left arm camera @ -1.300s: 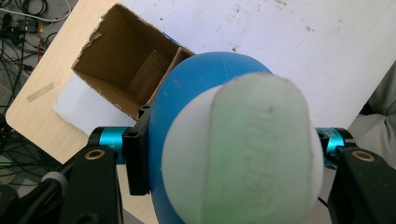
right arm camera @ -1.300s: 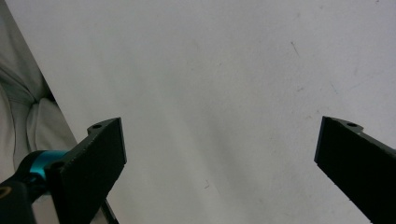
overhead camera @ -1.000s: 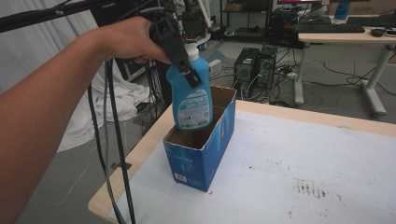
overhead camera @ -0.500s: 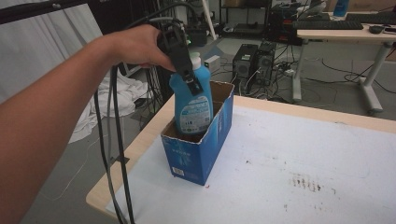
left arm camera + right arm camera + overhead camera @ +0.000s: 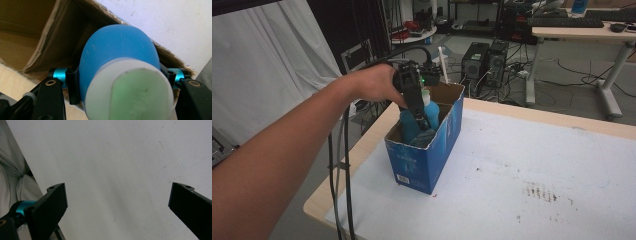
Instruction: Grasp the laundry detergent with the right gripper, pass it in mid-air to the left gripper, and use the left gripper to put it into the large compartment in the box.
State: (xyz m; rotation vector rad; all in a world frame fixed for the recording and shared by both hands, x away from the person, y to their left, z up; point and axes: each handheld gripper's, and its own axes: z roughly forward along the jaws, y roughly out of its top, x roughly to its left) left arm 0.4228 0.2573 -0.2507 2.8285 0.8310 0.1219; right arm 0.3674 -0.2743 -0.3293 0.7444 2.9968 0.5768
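A blue bottle [image 5: 428, 116] with a white cap stands sunk most of the way inside an open blue cardboard box [image 5: 427, 157] at the table's left edge. My left gripper [image 5: 418, 112] reaches down into the box, shut on the bottle near its neck. In the left gripper view the black jaws clamp both sides of the blue bottle [image 5: 120, 55] just under its white cap [image 5: 130, 90], with the box's brown inner walls [image 5: 32, 35] around it. My right gripper [image 5: 117, 202] hangs open over the white tabletop [image 5: 120, 157], nothing between its jaws.
The white table surface [image 5: 532, 170] stretches right of the box, with dark scuff marks [image 5: 539, 191]. A black cable [image 5: 343, 165] trails from the left gripper past the table's left edge. Desks, computer towers [image 5: 484, 59] and a white curtain [image 5: 267, 65] stand beyond.
My left gripper has lowered the blue bottle from above the box rim down into the box. The box has not shifted.
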